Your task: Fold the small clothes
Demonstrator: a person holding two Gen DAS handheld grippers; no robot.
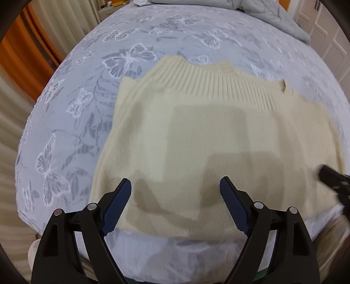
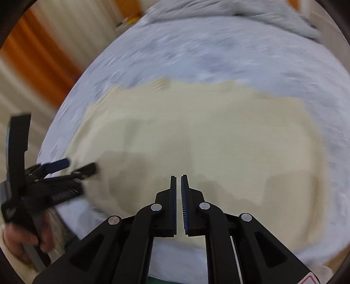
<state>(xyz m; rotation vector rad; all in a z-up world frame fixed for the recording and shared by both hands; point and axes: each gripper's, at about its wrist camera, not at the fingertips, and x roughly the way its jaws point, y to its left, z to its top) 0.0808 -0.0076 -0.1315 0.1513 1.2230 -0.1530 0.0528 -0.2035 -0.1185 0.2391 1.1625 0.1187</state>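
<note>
Your left hand-held gripper [image 1: 175, 185] hangs above the near hem of the cream knit sweater [image 1: 210, 139], its two blue-padded fingers [image 1: 118, 203] spread wide apart with nothing between them. Your right hand-held gripper [image 2: 178, 181] sits over the near part of the same sweater [image 2: 196, 135], its fingers [image 2: 173, 205] drawn almost together, with only a thin slit left and no cloth in it that you can see.

The sweater lies flat on the bed [image 1: 91, 91], spread across the butterfly-print sheet [image 1: 129, 59]. Its ribbed band [image 1: 210, 80] is on the far side from the left hand-held gripper, and its near edge runs close to the bed's near edge. Shadows of both tools fall on the knit just beyond the left hand-held gripper.

From the left wrist view, the tip of the right tool [image 1: 332, 177] enters at the sweater's right edge. From the right wrist view, the left tool [image 2: 59, 172] shows at the sweater's left edge, fingers apart, gripped by your left hand [image 2: 21, 238]; this view is heavily motion-blurred, so the knit's detail cannot be read.

Beyond the sweater, a grey duvet [image 1: 273, 13] is bunched at the far end of the bed. Left of the bed hang cream and orange curtains [image 1: 30, 43].
</note>
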